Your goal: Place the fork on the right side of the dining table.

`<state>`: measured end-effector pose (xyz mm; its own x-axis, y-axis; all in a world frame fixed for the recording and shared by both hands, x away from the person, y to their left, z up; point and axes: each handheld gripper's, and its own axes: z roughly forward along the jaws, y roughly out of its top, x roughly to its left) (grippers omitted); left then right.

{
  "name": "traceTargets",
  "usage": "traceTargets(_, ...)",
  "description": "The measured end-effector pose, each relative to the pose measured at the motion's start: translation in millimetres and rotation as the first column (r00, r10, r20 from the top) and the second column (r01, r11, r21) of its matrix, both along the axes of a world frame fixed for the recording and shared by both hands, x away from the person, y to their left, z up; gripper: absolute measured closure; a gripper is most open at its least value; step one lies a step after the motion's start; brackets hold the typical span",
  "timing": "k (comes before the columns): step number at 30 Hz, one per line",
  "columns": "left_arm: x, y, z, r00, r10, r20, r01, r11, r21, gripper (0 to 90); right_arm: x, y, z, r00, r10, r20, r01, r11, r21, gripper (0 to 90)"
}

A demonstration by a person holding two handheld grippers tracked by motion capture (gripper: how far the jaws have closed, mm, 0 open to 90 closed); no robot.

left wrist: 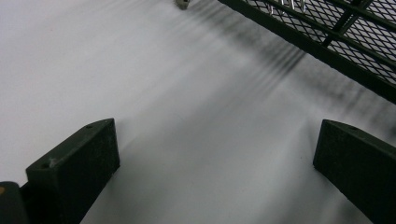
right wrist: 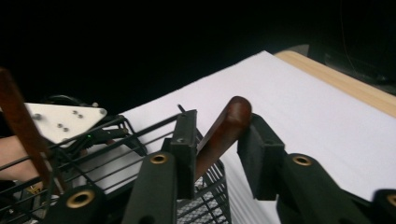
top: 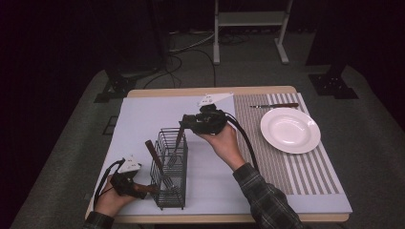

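Over the wire basket (top: 169, 167), the right gripper (right wrist: 219, 144) has its fingers clamped on a wooden-handled fork (right wrist: 223, 133), while the left gripper (left wrist: 215, 172), just beside the basket, rests with fingers apart.

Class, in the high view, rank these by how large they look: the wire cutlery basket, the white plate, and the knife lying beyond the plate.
1. Wire cutlery basket, slightly nearer the camera
2. White plate, close behind
3. Knife

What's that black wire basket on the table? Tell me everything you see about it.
The wire cutlery basket is black, tall and narrow, with thin rod sides and a fine mesh floor. It stands upright on the white mat, near the table's front left. A wooden-handled utensil leans inside; the right gripper holds another's handle above its rim.
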<state>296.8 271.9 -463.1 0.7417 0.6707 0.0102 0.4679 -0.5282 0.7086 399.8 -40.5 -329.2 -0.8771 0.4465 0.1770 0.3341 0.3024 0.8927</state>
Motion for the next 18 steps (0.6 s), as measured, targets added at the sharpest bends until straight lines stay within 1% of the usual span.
traceTargets(2,0.0,0.0,0.0,1.0000,0.000,0.000,0.000,1.0000,0.000,0.0,-2.9,0.2,2.0,0.9998,0.011,0.014,-0.011,0.9999,0.006,69.1)
traceTargets(4,0.0,0.0,0.1,1.0000,0.000,0.000,0.000,1.0000,0.001,0.0,-5.0,0.7,3.3,0.9997,0.018,0.017,-0.018,0.9998,0.011,70.5)
traceTargets(9,-0.1,0.1,0.2,1.0000,0.000,-0.002,0.000,1.0000,0.002,0.0,-10.4,1.6,6.4,0.9980,0.058,0.026,-0.059,0.9980,0.023,73.7)
traceTargets(14,0.0,0.1,0.3,1.0000,-0.001,-0.002,0.001,1.0000,0.003,0.0,-15.4,0.8,10.0,0.9945,0.101,0.025,-0.103,0.9930,0.058,77.8)
traceTargets(16,-0.1,0.1,0.3,1.0000,-0.001,-0.002,0.001,1.0000,0.003,0.0,-16.5,0.0,11.4,0.9916,0.128,0.017,-0.129,0.9880,0.084,79.8)
traceTargets(17,-0.1,0.0,0.2,1.0000,0.000,-0.002,0.000,1.0000,0.002,0.0,-17.1,-0.1,11.9,0.9904,0.137,0.017,-0.138,0.9866,0.087,79.9)
traceTargets(18,0.0,0.1,0.2,1.0000,0.000,-0.001,0.000,1.0000,0.003,0.0,-18.4,0.2,12.7,0.9905,0.136,0.020,-0.137,0.9874,0.079,80.0)
